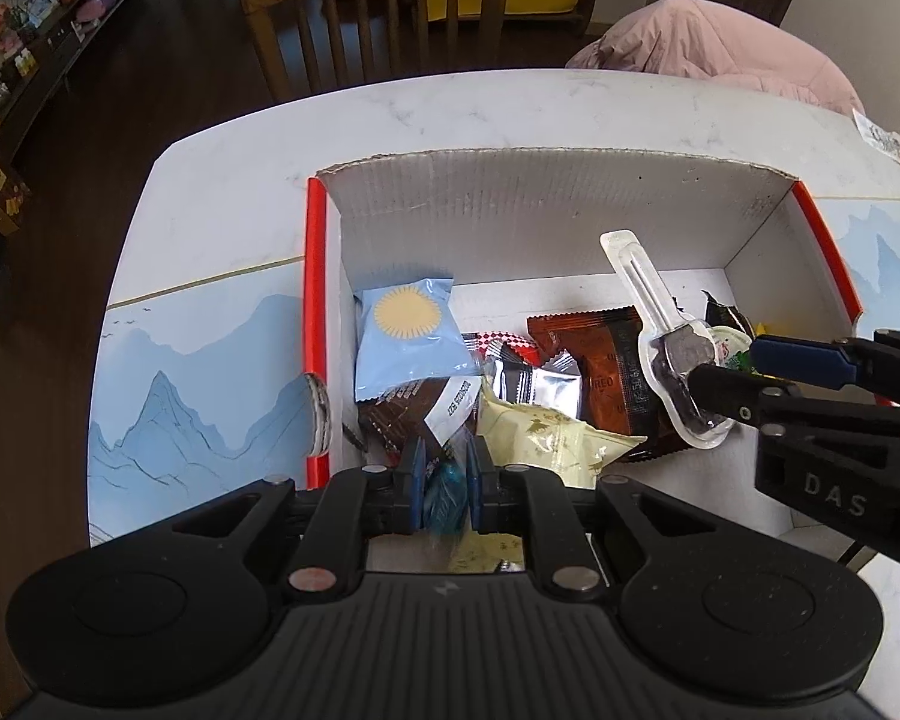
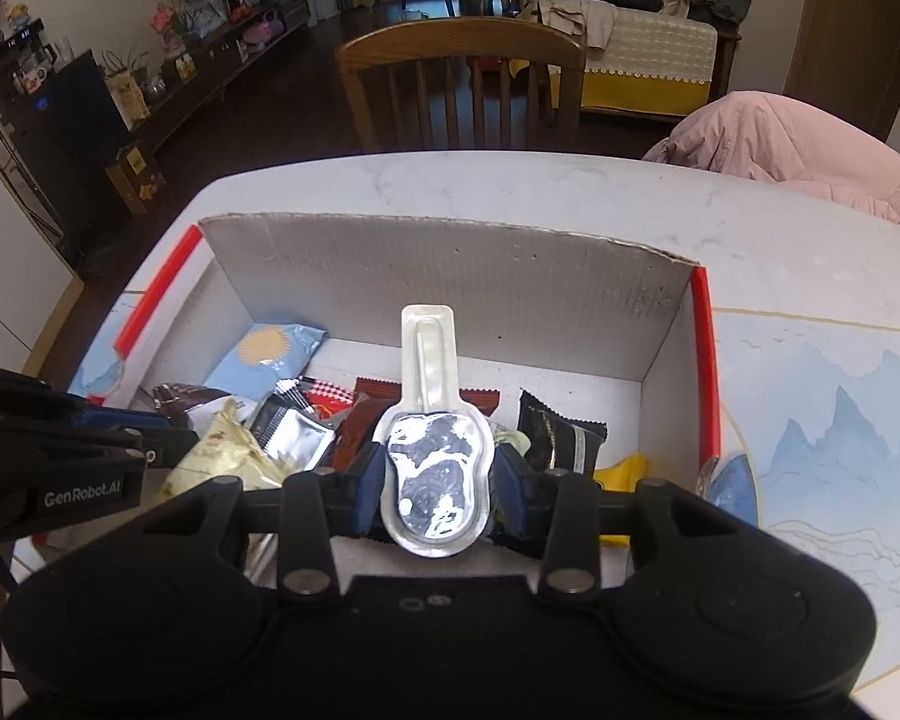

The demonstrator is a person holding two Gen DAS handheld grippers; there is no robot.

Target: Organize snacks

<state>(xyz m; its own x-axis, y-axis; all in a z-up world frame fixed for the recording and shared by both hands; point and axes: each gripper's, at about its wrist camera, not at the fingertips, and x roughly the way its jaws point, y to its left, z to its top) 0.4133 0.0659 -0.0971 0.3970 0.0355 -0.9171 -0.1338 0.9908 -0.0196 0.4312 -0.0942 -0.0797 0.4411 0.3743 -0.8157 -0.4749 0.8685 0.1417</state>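
An open cardboard box (image 1: 315, 276) with red outer walls and a white inside stands on the table and holds several snack packets. Among them are a light blue packet with a sun (image 1: 411, 342), a brown one (image 1: 600, 372) and a cream one (image 1: 546, 438). My left gripper (image 1: 447, 462) hangs over the box's near left part, shut on a small blue-wrapped candy (image 1: 447, 495). My right gripper (image 2: 438, 462) is shut on a clear spoon-shaped blister pack (image 2: 435, 480) with a dark filling, held over the box's right half (image 2: 702, 372). The same pack (image 1: 675, 354) shows in the left wrist view.
The table (image 1: 450, 114) is white marble with a blue mountain-print mat (image 1: 180, 390) under the box. A wooden chair (image 1: 378, 18) stands behind it and a pink jacket (image 1: 720, 48) lies at the far right. A black packet (image 2: 558, 438) and a yellow one (image 2: 621, 468) lie in the box's right end.
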